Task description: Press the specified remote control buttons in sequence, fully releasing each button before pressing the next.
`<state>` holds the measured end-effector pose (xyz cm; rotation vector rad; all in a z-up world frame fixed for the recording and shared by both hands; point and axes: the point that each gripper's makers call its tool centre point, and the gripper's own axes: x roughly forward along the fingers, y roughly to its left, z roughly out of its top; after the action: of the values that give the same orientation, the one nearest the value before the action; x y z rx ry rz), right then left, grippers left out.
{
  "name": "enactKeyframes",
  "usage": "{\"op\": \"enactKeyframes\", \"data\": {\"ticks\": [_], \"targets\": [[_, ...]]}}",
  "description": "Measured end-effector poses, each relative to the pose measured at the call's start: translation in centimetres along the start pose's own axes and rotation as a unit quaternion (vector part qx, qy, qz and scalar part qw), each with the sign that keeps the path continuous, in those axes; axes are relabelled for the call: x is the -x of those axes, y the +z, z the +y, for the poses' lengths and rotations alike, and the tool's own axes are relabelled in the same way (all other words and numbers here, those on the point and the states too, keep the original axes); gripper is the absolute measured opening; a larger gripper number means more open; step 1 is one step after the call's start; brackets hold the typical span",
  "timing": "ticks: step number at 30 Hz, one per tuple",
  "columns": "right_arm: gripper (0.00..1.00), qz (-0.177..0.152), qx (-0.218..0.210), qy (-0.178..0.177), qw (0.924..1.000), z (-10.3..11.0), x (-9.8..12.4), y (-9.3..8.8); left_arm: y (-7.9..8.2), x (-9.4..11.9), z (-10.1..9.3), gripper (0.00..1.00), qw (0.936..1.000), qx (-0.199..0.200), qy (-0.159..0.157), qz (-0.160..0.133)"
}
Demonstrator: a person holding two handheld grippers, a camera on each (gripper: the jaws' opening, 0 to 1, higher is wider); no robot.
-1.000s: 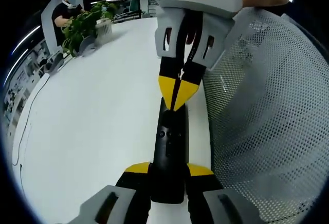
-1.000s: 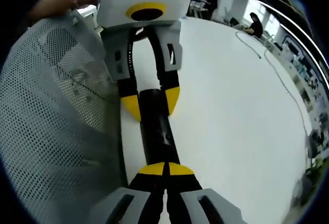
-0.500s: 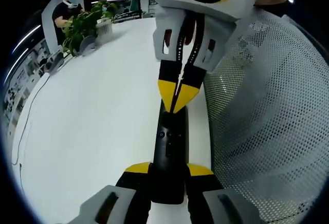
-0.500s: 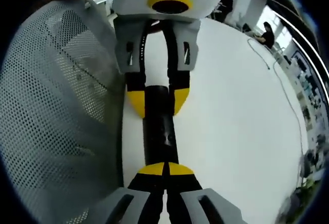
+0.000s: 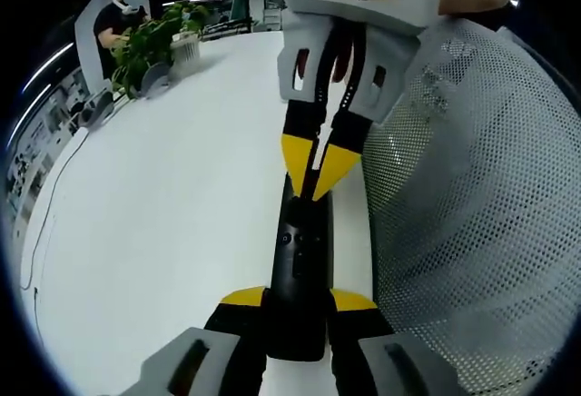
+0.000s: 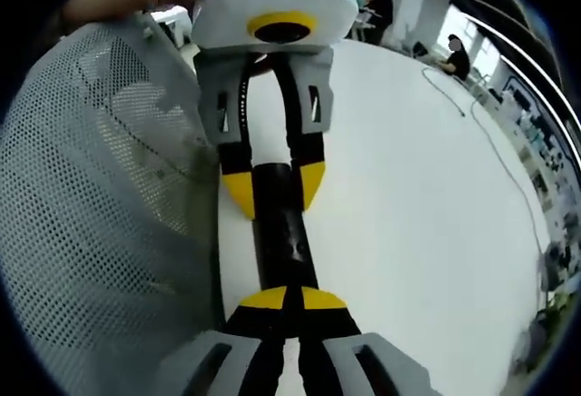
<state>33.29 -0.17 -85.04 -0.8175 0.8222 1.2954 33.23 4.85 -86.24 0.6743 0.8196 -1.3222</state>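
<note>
A long black remote (image 5: 296, 255) lies along a white table (image 5: 182, 196), with small buttons near its middle. My left gripper (image 5: 298, 301) is shut on its near end, one yellow tip on each side. My right gripper (image 5: 314, 189) reaches in from above, its yellow tips together and resting on the remote's far part. In the right gripper view, my right gripper (image 6: 287, 298) stands shut, with its tips on the remote (image 6: 281, 232). Further up, the left gripper (image 6: 272, 187) clamps the remote's other end.
A white mesh chair back (image 5: 472, 196) stands close beside the remote, also visible as the mesh chair back (image 6: 100, 196). A green plant (image 5: 150, 42) and a seated person are at the table's far end. A thin cable (image 6: 495, 142) runs across the white table (image 6: 408, 205).
The right gripper has rocked and shifted slightly, its tips sliding a little along the remote towards the left gripper. The left gripper and the remote have stayed put.
</note>
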Motion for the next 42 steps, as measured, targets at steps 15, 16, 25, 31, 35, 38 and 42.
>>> {"op": "enactKeyframes", "data": {"ticks": [15,16,25,31,35,38,42], "targets": [[0.02,0.040,0.027,0.021,0.9986,-0.1,-0.5,-0.2,0.0,0.0,0.0,0.25,1.0000,0.003,-0.002,-0.002],[0.02,0.040,0.027,0.022,0.9986,0.0,-0.5,-0.2,0.1,0.0,0.0,0.25,1.0000,0.003,-0.002,-0.002],[0.03,0.015,-0.008,0.010,0.9998,0.0,-0.2,0.0,0.1,0.0,0.0,0.25,1.0000,0.007,-0.002,-0.006],[0.05,0.009,-0.004,0.008,0.9999,0.0,-0.5,0.7,0.1,0.0,0.0,0.25,1.0000,0.007,-0.002,-0.005],[0.05,0.024,0.017,0.010,0.9995,0.1,-0.7,0.5,0.1,0.0,0.0,0.25,1.0000,0.007,-0.002,-0.006],[0.05,0.033,0.027,0.012,0.9990,0.1,-0.9,0.5,0.1,0.0,0.0,0.25,1.0000,0.007,-0.003,-0.006],[0.04,0.046,0.030,0.010,0.9984,0.1,-1.0,0.5,0.1,0.0,0.0,0.25,0.9999,0.010,-0.003,-0.008]]}}
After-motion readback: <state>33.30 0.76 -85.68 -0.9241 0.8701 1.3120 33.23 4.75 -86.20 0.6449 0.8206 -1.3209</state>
